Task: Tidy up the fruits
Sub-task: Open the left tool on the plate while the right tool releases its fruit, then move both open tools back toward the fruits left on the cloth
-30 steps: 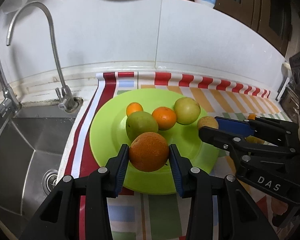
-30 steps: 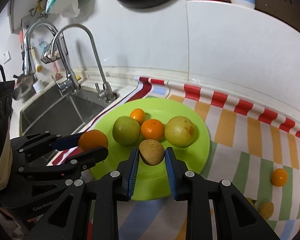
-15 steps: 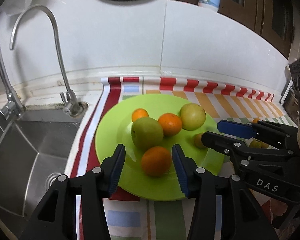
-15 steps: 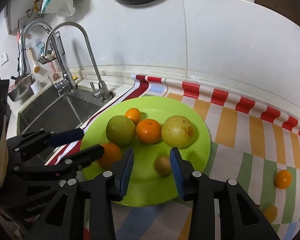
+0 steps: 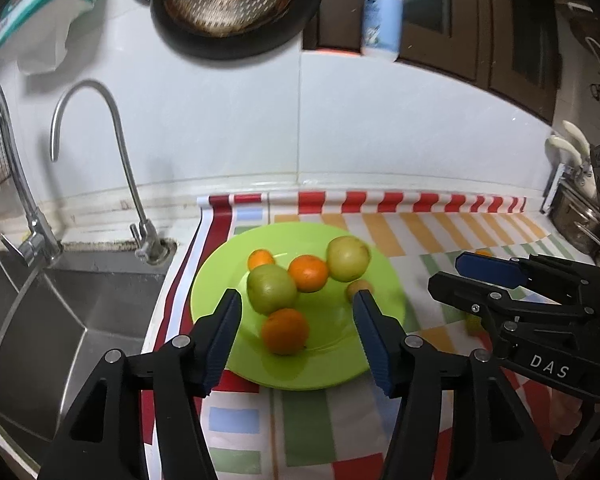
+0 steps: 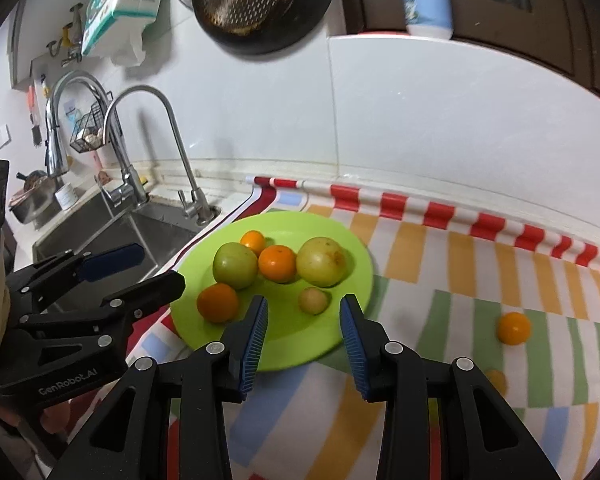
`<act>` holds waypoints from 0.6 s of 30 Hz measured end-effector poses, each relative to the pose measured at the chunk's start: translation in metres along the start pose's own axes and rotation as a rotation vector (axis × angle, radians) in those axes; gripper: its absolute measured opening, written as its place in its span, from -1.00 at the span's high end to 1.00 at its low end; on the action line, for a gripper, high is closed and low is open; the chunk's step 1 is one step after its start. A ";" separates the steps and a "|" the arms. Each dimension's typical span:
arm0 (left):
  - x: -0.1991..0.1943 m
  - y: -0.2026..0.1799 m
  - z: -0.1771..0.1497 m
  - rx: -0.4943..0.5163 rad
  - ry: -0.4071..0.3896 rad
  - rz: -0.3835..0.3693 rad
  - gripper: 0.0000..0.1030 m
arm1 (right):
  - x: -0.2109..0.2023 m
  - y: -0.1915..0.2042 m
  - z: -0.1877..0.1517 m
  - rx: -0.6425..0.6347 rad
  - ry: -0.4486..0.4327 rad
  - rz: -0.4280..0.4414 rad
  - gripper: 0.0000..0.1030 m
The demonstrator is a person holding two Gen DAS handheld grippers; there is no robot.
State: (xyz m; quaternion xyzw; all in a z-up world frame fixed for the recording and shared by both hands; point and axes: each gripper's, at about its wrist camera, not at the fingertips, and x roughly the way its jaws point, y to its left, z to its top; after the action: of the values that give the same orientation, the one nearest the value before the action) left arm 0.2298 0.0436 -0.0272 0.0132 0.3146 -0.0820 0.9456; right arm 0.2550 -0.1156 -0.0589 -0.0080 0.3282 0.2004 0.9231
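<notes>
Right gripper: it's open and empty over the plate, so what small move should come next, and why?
Probably swing the right gripper right toward the orange on the cloth. Six fruits already sit on the plate, while that one lies off it.

Left hand-held gripper (image 5: 298, 316) and right hand-held gripper (image 6: 303, 326) both hover, jaws spread wide, gripping nothing.
</notes>
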 end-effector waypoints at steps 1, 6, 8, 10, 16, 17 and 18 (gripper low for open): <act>-0.003 -0.002 0.000 0.003 -0.006 -0.005 -0.15 | -0.006 -0.001 -0.001 0.005 -0.007 -0.005 0.25; -0.020 -0.016 0.002 0.026 -0.037 -0.019 -0.24 | -0.033 -0.005 -0.006 0.013 -0.042 -0.038 0.25; -0.026 -0.022 0.002 0.036 -0.046 -0.023 -0.26 | -0.042 -0.008 -0.008 0.012 -0.053 -0.053 0.25; -0.031 -0.028 0.001 0.049 -0.053 -0.028 -0.30 | -0.051 -0.009 -0.010 0.016 -0.062 -0.063 0.25; -0.041 -0.046 -0.002 0.074 -0.068 -0.060 -0.33 | -0.074 -0.020 -0.019 0.040 -0.081 -0.105 0.25; -0.042 -0.050 -0.002 0.080 -0.070 -0.069 -0.33 | -0.076 -0.021 -0.020 0.042 -0.083 -0.108 0.25; -0.044 -0.053 -0.002 0.083 -0.073 -0.075 -0.34 | -0.079 -0.023 -0.021 0.046 -0.084 -0.113 0.25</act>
State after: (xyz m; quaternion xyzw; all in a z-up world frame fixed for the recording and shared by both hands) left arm 0.1853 -0.0019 -0.0017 0.0376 0.2767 -0.1310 0.9513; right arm 0.1950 -0.1686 -0.0297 0.0031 0.2929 0.1408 0.9457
